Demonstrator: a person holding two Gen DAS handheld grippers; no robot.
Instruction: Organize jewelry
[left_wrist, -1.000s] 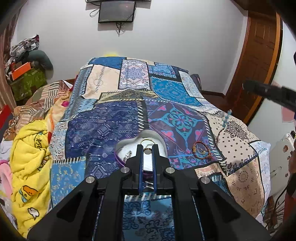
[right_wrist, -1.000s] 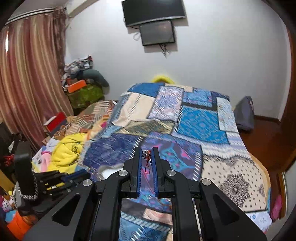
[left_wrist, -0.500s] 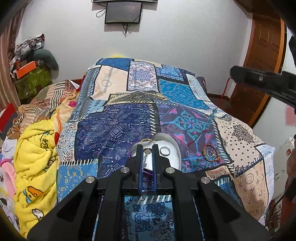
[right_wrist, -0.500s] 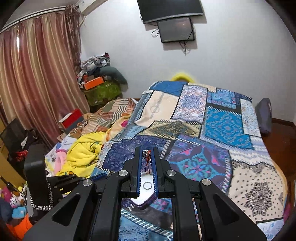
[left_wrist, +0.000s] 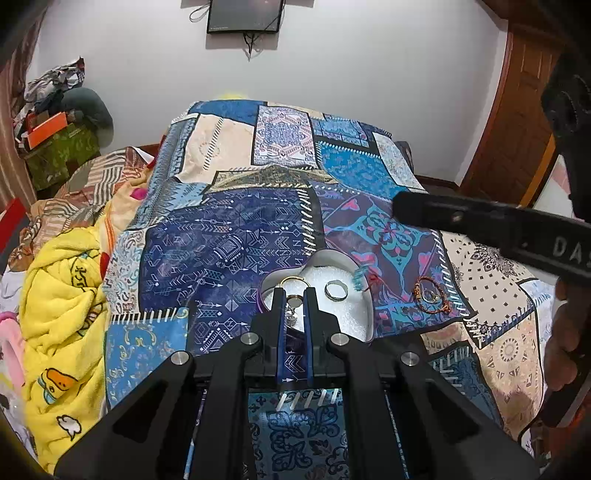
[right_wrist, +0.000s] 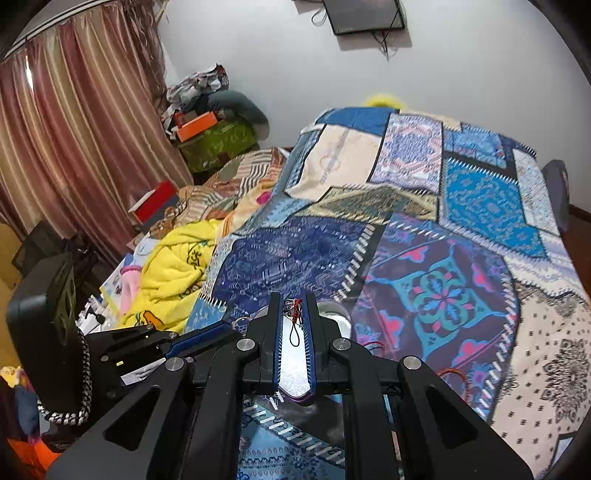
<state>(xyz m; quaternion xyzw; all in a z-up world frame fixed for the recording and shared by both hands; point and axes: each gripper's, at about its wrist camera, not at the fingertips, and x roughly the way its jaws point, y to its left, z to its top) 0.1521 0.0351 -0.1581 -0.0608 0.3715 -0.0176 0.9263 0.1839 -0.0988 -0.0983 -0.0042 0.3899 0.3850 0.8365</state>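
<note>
A red cord bracelet is pinched at the tips of the right gripper, and the heart-shaped tray is seen directly below and just ahead of these tips, its point toward the gripper. The left gripper is pressed together on a ring over the tray's near edge. 1 silver ring lies inside, just to its right; the tray's near part is hidden by both grippers.

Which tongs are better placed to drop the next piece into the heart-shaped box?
Right. The right tongs already pinch the red cord charm directly above the box; the left tongs grip the box's near rim.
</note>
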